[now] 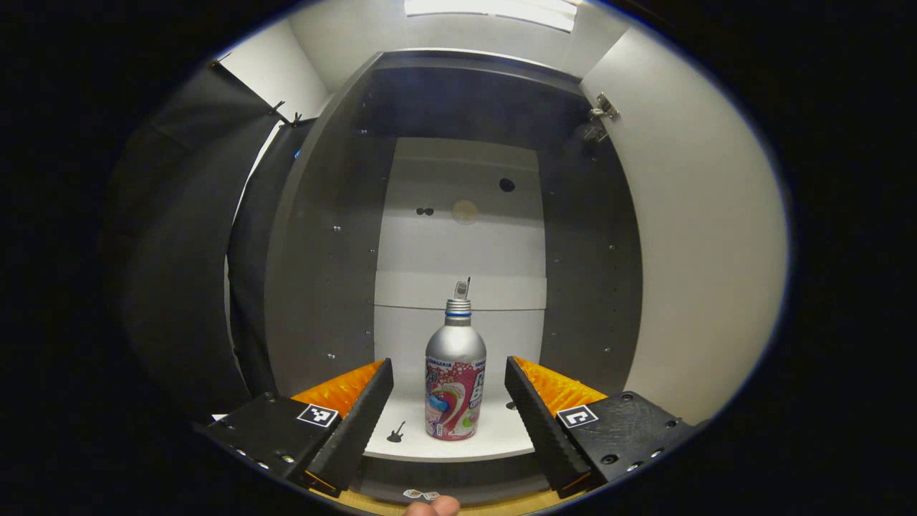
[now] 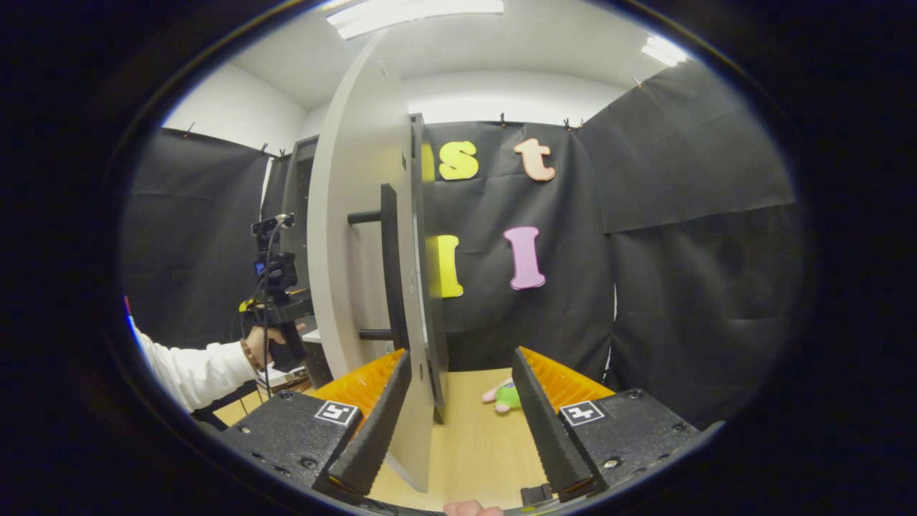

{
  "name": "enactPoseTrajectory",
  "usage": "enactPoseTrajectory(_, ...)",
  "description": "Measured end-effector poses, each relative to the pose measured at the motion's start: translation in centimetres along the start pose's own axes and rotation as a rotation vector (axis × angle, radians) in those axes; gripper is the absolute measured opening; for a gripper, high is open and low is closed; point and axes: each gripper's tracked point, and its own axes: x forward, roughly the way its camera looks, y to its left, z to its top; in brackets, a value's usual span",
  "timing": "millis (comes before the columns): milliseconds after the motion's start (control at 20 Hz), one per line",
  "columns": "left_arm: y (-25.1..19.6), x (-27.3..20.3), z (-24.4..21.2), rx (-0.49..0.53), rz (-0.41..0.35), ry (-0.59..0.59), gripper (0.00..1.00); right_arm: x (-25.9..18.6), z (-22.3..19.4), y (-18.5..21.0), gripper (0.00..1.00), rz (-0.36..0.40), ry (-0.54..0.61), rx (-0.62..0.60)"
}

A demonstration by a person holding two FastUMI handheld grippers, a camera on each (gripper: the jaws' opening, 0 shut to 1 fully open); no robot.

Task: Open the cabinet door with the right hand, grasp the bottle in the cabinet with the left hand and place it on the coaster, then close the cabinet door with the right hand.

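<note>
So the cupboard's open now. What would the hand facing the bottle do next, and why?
Probably ease the left gripper straight forward. The cabinet door is swung open, and the bottle stands upright on the shelf, centred between the open fingers but apparently beyond them. Once the fingers flank its body, they could shut on it.

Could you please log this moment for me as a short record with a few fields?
cabinet door: swung open
bottle: upright on the cabinet shelf, capped
left gripper: jaws open, one on each side of the bottle, not touching it
right gripper: jaws open around the door's free edge, by the door handle
plush toy: lying on the table
</note>
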Motion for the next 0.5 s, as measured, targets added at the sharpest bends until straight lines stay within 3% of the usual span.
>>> enactPoseTrajectory(200, -0.1, 3.8, -2.1, 0.012, 0.008, 0.049, 0.95, -0.6, -0.1, -0.3, 0.88, -0.011, 0.007, 0.011)
enactPoseTrajectory(500, 0.1, 5.6, -2.9, 0.004, 0.007, 0.052, 0.95, -0.8, -1.0, -1.8, 0.88, -0.053, 0.021, 0.009)
